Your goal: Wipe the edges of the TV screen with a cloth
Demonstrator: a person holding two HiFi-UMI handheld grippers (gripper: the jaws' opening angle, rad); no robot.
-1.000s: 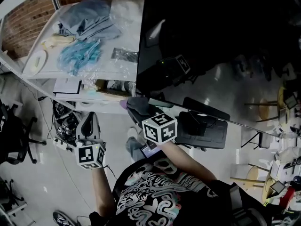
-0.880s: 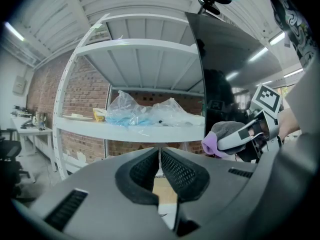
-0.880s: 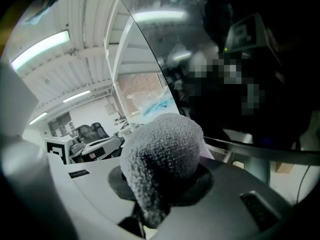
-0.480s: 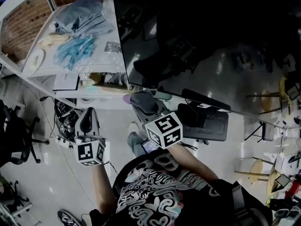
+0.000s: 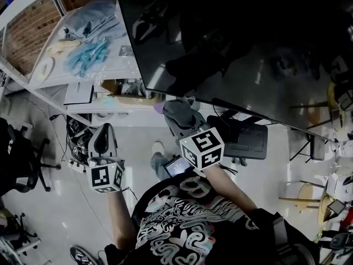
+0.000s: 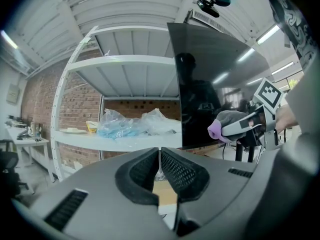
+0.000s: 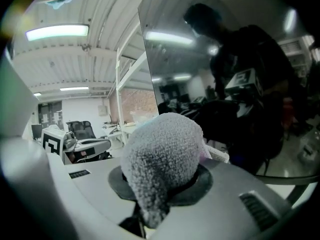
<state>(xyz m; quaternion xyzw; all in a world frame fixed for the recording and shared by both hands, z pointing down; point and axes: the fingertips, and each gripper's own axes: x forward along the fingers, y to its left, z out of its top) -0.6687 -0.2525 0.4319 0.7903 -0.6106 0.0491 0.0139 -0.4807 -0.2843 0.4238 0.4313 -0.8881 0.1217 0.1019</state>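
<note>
brick wall [image 5: 27, 35] and white metal shelving [image 5: 83, 77] sit left of the large black tv screen [image 5: 231, 43]. the right gripper [image 7: 161, 194] pinches a grey fluffy cloth [image 7: 162, 159], which has slid rightward from the screen's lower-left corner, just under its bottom edge; that edge looks under way. the left gripper [image 6: 160, 170] hangs pressed together, empty.
</note>
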